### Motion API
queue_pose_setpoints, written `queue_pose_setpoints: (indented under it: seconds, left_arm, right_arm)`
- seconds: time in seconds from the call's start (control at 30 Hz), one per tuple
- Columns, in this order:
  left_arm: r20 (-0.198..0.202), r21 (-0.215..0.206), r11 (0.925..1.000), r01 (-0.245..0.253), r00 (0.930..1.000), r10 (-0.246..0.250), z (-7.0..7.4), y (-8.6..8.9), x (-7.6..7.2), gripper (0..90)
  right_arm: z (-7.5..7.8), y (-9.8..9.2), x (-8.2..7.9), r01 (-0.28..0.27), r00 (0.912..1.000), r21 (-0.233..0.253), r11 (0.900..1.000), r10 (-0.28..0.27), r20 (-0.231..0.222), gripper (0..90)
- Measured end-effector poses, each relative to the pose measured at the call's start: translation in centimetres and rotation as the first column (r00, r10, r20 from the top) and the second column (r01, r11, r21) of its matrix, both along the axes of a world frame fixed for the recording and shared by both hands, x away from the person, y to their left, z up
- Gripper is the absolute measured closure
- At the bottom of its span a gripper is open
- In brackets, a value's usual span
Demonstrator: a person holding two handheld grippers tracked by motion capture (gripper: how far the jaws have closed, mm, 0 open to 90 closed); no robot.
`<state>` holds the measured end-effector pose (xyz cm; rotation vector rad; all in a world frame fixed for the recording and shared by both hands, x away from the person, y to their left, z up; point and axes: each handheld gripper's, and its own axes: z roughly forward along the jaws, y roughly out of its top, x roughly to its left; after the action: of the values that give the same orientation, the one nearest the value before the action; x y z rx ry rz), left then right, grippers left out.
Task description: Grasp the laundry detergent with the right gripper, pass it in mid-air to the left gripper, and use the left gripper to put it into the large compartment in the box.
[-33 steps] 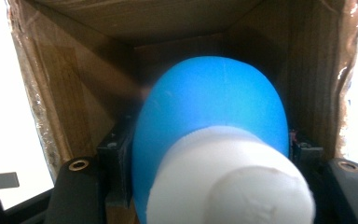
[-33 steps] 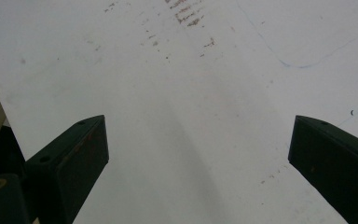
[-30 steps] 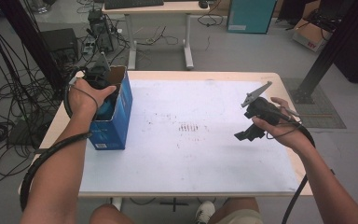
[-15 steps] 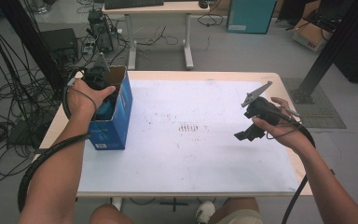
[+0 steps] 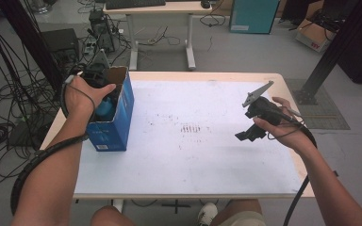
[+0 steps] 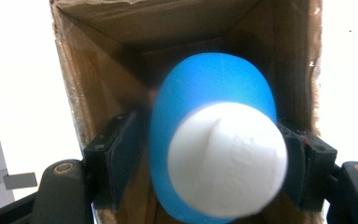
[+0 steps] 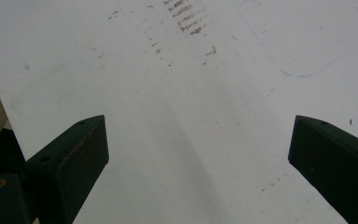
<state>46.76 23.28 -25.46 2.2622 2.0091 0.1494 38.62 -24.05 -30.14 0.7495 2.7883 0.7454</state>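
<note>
A blue cardboard box [image 5: 115, 129] stands open-topped at the table's left edge; its brown inside [image 6: 98, 70] shows in the left gripper view. My left gripper [image 5: 102, 96] reaches down into the box mouth, shut on a blue rounded object with a flat white end [image 6: 214, 116], which sits between the two pads. That same blue object [image 5: 105, 108] peeks out under the hand in the high view. My right gripper [image 5: 250, 133] hovers over the right side of the white table top [image 5: 193, 155]. It is open [image 7: 198, 154] and holds nothing.
Faint dark smudges [image 5: 191, 128] mark the middle of the table. Behind the table stand a desk [image 5: 160, 9], cables on the floor at the left [image 5: 9, 117], and a black post at the right [image 5: 330, 52].
</note>
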Motion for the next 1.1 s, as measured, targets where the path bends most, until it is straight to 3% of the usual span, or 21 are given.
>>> queue_pose_setpoints:
  seconds: [0.43,0.7,0.9,1.1]
  left_arm:
    - [0.019,0.003,0.9999,0.016,0.9997,-0.016,1.7,-0.4,-1.1,28.1]
    - [0.053,-0.007,0.9994,0.035,0.998,-0.034,3.7,-0.6,-2.3,26.8]
    - [0.097,-0.032,0.9957,0.086,0.9918,-0.083,5.2,-1.9,-3.5,22.6]
    - [0.117,-0.057,0.985,0.163,0.9809,-0.155,5.7,-4.1,-4.6,17.9]
  right_arm:
    - [0.4,0.1,0.1,0.006,0.9999,0.005,1.0,-0.006,0.013,4.8]
    - [0.8,-0.1,0.0,0.017,0.9997,0.009,1.0,-0.017,0.016,4.8]
    - [1.2,0.2,0.1,0.025,0.9996,0.001,1.0,-0.025,0.009,4.8]
    - [1.2,0.6,0.3,0.045,0.9989,-0.015,0.999,-0.046,-0.006,4.8]
